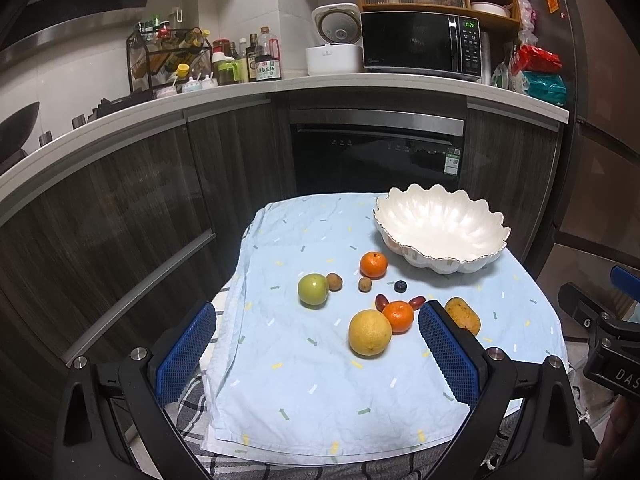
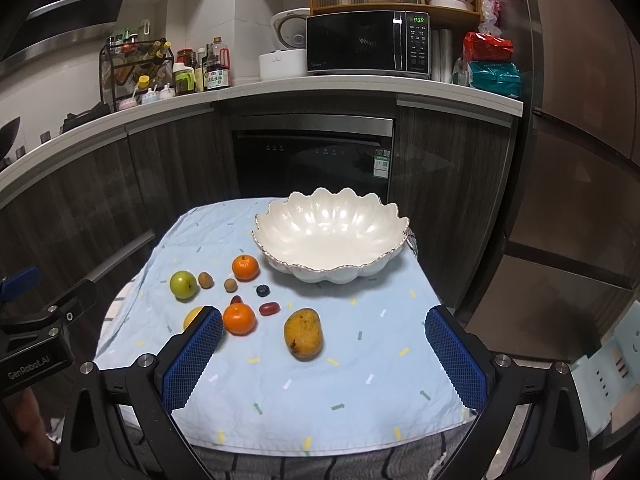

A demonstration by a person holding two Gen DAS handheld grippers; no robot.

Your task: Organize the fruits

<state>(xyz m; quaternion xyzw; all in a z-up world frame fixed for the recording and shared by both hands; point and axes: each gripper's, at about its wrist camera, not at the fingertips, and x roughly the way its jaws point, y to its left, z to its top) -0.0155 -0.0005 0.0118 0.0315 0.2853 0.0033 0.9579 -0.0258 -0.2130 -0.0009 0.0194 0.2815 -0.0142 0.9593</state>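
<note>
A white scalloped bowl (image 1: 442, 228) (image 2: 332, 236) stands empty at the far right of a light blue cloth (image 1: 304, 380) (image 2: 360, 392). Loose fruit lies on the cloth: a green apple (image 1: 313, 289) (image 2: 183, 285), two tangerines (image 1: 373, 265) (image 1: 398, 316) (image 2: 245, 267) (image 2: 239, 319), a yellow grapefruit (image 1: 369, 332) (image 2: 193, 317), a mango (image 1: 463, 314) (image 2: 303, 333), a blueberry (image 1: 400, 286) (image 2: 263, 290), small brown and dark red fruits. My left gripper (image 1: 316, 356) is open and empty before the grapefruit. My right gripper (image 2: 324, 360) is open and empty, the mango between its fingers' line.
The cloth covers a small table over a plaid cloth (image 1: 192, 404). Behind stand dark cabinets, a built-in dishwasher (image 1: 376, 156), a counter with a microwave (image 1: 420, 44), rice cooker (image 1: 336, 40) and bottles. A fridge (image 2: 580, 160) stands at the right.
</note>
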